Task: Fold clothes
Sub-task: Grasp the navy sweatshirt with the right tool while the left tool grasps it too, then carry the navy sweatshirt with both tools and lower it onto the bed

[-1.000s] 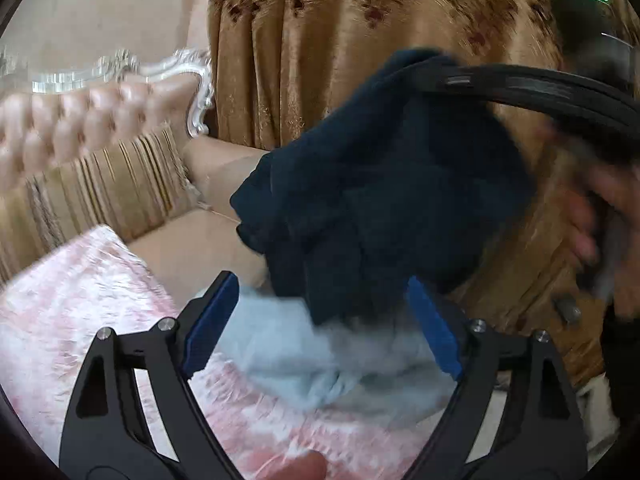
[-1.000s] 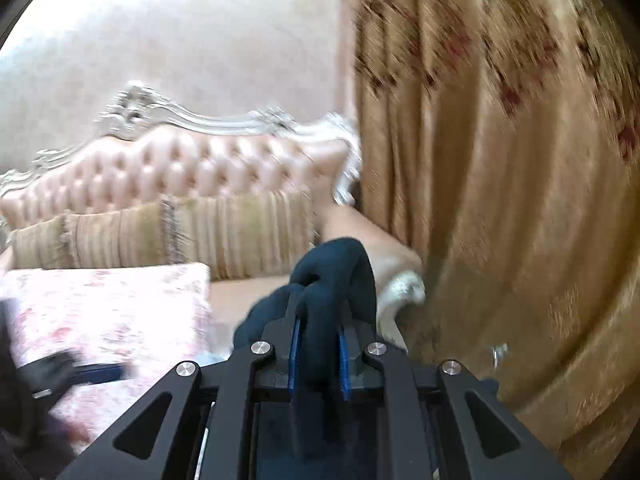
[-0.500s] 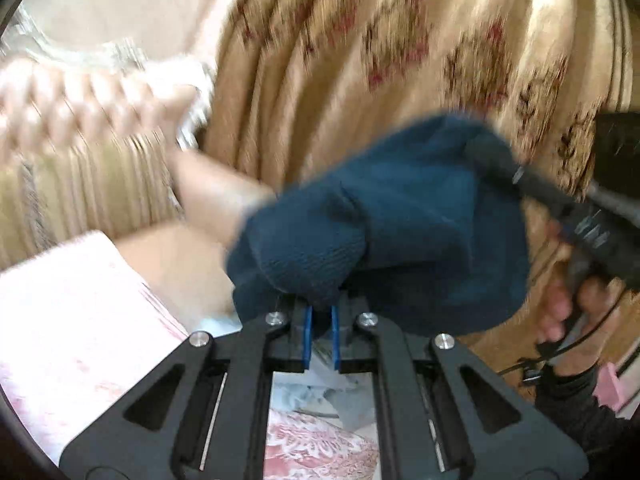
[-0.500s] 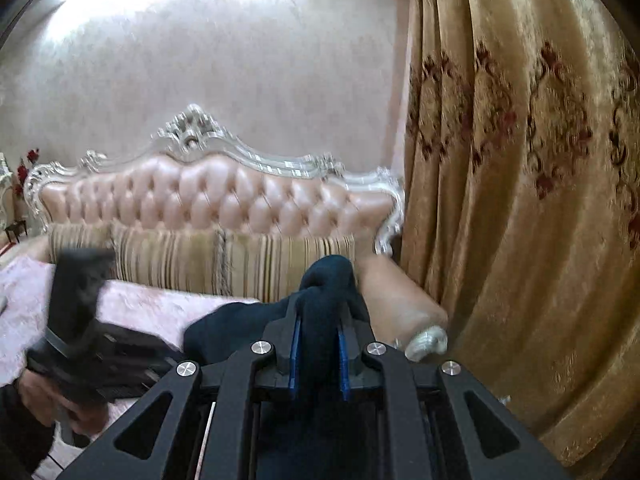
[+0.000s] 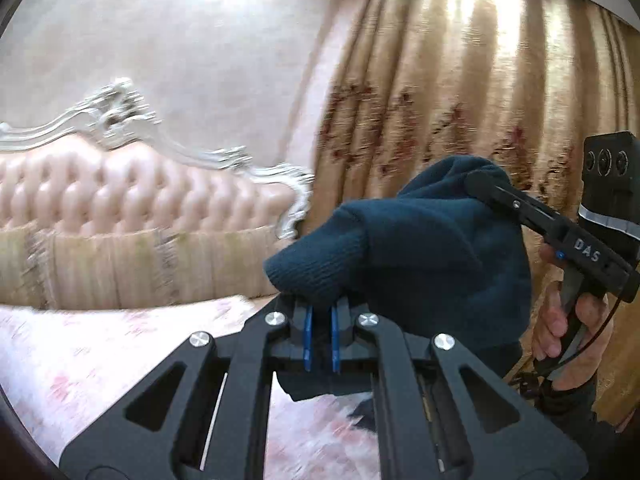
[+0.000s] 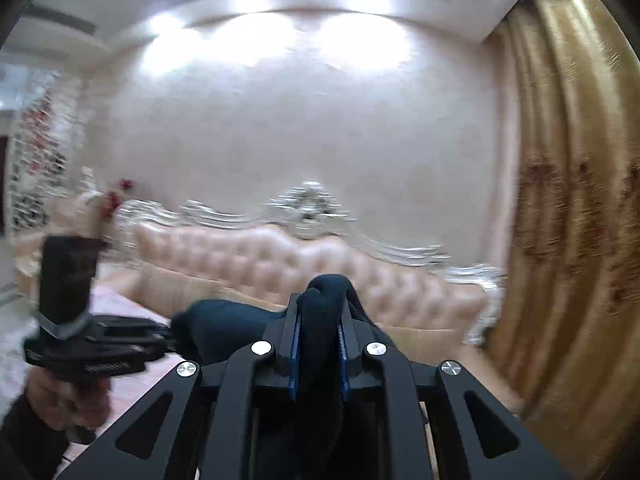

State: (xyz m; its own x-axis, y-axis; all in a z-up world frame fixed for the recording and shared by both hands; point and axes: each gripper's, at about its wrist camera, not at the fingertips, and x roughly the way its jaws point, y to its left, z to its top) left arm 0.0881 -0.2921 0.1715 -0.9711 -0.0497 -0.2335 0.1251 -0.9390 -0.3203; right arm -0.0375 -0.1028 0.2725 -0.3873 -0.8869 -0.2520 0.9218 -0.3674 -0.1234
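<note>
Your left tongs (image 5: 320, 334) and right tongs (image 6: 319, 344) are both clamped on the knit (image 5: 420, 256), centre frame: soft, limp, light; grip its edges.

Right gripper (image 6: 319, 340): jaws pressed onto a thick fold of dark blue knit garment (image 6: 322, 300); the fold bulges above the blue pads (image 6: 296, 344). Garment runs left from the jaws to the left gripper (image 6: 170, 334), which meets its far end; contact there blurred, jaw state unreadable. Hand (image 6: 66, 398) grips the left gripper's handle, low and left of the garment. Behind the garment: tufted pink headboard (image 6: 280, 256) with silver carved trim. Pink patterned bedding (image 6: 124, 388) below and left of the garment. Gold curtain (image 6: 568, 220) right of the garment. Pale wall (image 6: 300, 120) above the headboard, bright light patches near the ceiling.
</note>
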